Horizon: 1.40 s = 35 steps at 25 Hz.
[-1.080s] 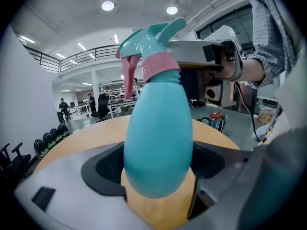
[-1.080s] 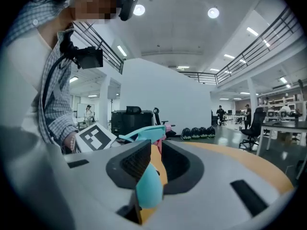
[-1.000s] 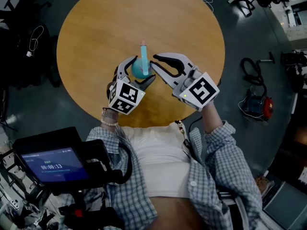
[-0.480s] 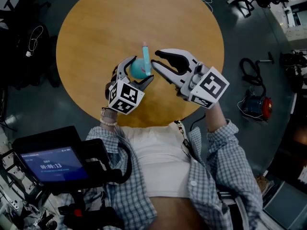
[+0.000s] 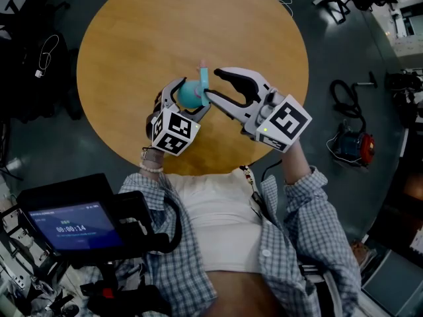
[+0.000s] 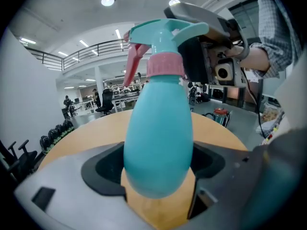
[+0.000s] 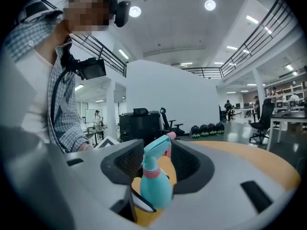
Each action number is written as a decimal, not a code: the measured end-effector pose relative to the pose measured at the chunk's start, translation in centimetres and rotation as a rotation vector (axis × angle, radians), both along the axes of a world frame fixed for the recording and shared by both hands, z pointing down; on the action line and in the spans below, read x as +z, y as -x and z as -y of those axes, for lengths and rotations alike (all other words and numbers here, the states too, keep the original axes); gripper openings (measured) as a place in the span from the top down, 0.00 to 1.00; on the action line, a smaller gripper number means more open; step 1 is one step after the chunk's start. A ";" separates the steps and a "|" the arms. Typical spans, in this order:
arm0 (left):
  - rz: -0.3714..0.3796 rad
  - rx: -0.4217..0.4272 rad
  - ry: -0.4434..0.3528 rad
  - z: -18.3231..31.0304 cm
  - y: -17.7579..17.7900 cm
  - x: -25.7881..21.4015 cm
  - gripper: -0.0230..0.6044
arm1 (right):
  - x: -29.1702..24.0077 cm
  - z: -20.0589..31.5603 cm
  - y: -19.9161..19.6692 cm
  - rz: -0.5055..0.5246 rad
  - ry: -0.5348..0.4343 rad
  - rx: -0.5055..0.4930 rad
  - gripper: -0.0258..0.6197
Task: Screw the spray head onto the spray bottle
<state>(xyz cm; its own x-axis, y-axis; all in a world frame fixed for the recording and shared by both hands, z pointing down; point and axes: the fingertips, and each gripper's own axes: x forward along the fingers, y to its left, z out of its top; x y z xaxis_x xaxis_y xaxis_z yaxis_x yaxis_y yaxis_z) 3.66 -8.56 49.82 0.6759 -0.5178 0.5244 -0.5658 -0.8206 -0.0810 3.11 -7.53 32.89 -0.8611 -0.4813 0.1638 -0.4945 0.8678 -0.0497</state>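
Firmly pinched by the left tongs (image 6: 158, 178), the spray bottle (image 6: 158, 133) stands roughly upright over the round wooden surface (image 5: 132, 45), with both dark pads pressed on its lower belly. Its body is a smooth, matte teal egg shape, widest low down and narrowing toward the neck. A pale pink collar (image 6: 165, 65) rings that neck. Above it sits the teal spray head (image 6: 168, 32), with a pink trigger (image 6: 133, 61) hanging under its nozzle. The nozzle points the same way as the right tongs (image 7: 156, 159) do, and its end is tipped pink. Those right tongs have just been opening. They stand spread, one jaw on each side of the spray head and collar, which lie between them without being pressed.
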 end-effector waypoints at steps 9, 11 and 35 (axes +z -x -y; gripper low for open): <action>-0.053 0.049 -0.025 -0.5 -0.6 -1.0 0.31 | -0.3 0.3 -2.1 0.072 -0.006 0.010 0.72; -0.088 0.071 -0.044 -0.8 -0.7 -1.8 0.31 | 1.2 -0.3 -2.0 0.017 0.034 -0.071 0.72; -0.205 0.057 0.112 -1.5 -1.6 -2.9 0.31 | 2.3 -1.7 2.2 -0.154 -0.197 -0.059 0.77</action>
<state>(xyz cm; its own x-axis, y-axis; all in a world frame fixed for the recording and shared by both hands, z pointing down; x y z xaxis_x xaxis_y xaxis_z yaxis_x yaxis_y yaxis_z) 5.27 -7.02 46.96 0.8007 -0.4221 0.4251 -0.5134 -0.8491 0.1240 0.90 -5.78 35.17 -0.8607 -0.4669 0.2027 -0.4317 0.8806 0.1954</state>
